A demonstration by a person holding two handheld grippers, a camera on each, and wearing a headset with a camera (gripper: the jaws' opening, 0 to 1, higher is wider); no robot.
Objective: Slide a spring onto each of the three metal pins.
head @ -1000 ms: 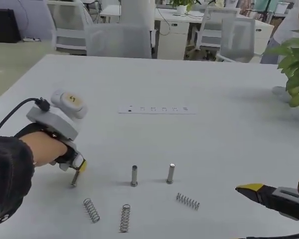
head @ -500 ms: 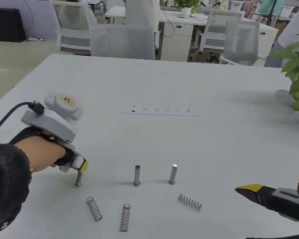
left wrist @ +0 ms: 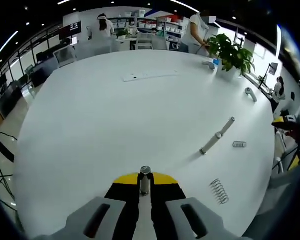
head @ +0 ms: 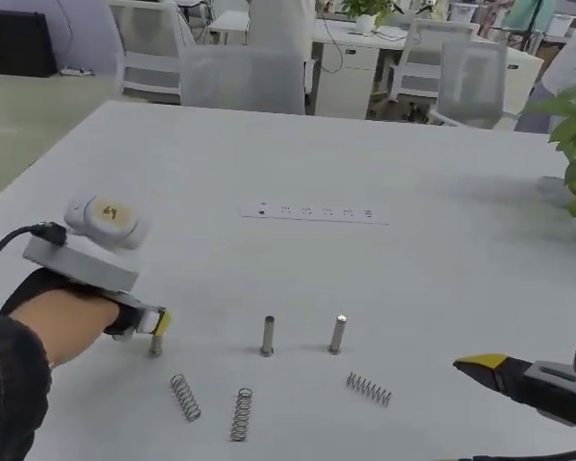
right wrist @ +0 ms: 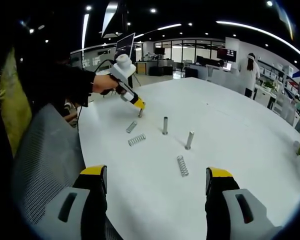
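The yellow-tipped left gripper [head: 157, 325] has its jaws closed on the leftmost short grey metal pin [head: 156, 346]. This pin stands upright on the white table [head: 413, 269], its long axis vertical. Just to its right and nearer the person, the left coiled wire spring [head: 184, 398] lies flat, slanting from far-left to near-right. The middle spring [head: 241, 414] lies flat, pointing almost straight at the person. Beyond them the middle pin [head: 268, 336] and the right pin [head: 338, 334] stand upright, apart. The right spring [head: 369, 389] lies flat, running crosswise. The right gripper [right wrist: 156, 173] hovers well apart from it, its jaws wide open and holding nothing.
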